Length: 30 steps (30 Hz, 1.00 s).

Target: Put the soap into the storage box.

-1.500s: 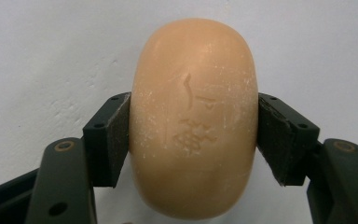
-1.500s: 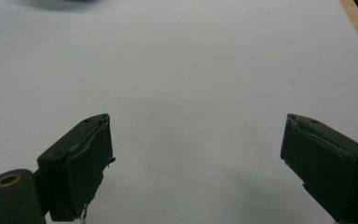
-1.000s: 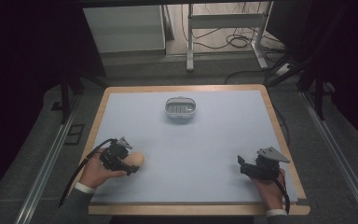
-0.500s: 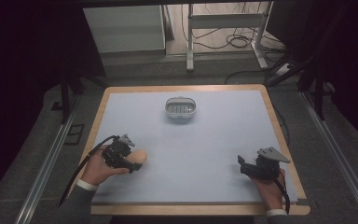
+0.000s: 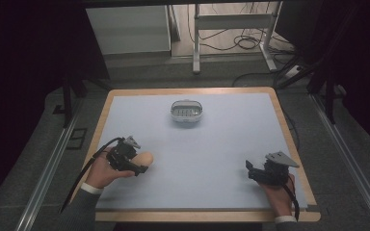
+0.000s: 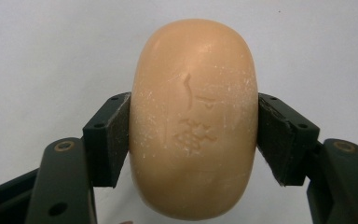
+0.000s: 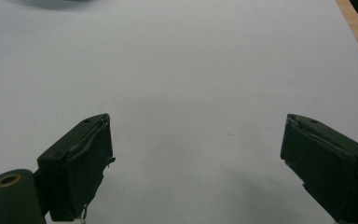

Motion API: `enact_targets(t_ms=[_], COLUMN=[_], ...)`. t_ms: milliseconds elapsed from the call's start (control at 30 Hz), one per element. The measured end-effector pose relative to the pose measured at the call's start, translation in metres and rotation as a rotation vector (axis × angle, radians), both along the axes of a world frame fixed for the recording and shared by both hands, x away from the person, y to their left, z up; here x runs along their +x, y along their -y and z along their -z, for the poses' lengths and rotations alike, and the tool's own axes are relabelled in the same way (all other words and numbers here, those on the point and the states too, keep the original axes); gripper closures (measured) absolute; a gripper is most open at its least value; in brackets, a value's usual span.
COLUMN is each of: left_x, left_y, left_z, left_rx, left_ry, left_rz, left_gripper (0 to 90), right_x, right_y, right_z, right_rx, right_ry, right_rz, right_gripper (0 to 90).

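Note:
An oval tan bar of soap (image 6: pixel 193 116) with an embossed mark sits squeezed between both black pads of my left gripper (image 6: pixel 193 140). From above, that soap (image 5: pixel 143 158) and my left gripper (image 5: pixel 136 164) are at the table's front left, low over the white surface. My right gripper (image 5: pixel 251 172) rests near the front right corner, and its jaws stand wide apart over bare white table (image 7: pixel 196 135) with nothing between them. A small clear soap dish (image 5: pixel 186 112) with a ridged bottom stands at the back centre of the table.
The white table top (image 5: pixel 212 144) has a wooden rim (image 5: pixel 289 130) all round. Dark floor, metal rails and table legs with cables lie beyond the far edge. A broad white stretch separates the two grippers and the dish.
My left gripper with the soap has shifted slightly forward and to the right. The right gripper has stayed where it was.

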<state>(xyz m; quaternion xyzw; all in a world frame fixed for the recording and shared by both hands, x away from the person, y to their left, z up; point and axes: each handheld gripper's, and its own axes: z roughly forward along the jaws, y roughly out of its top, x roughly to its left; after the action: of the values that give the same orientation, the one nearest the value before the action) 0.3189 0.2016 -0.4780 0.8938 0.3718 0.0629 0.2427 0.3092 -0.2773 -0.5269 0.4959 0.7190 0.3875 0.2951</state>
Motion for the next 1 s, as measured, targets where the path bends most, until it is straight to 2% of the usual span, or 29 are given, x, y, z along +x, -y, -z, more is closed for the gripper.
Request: enact_targets(t_ms=[1000], left_x=[0.018], left_y=[0.016], left_z=[-0.011], left_rx=[-0.012], left_ry=[0.022], left_rz=[0.021], left_gripper=[32.3], right_x=[-0.001], right_y=[0.000], right_z=[0.000], right_rx=[-0.005], right_ry=[0.008], right_rz=[0.005], right_gripper=[9.2])
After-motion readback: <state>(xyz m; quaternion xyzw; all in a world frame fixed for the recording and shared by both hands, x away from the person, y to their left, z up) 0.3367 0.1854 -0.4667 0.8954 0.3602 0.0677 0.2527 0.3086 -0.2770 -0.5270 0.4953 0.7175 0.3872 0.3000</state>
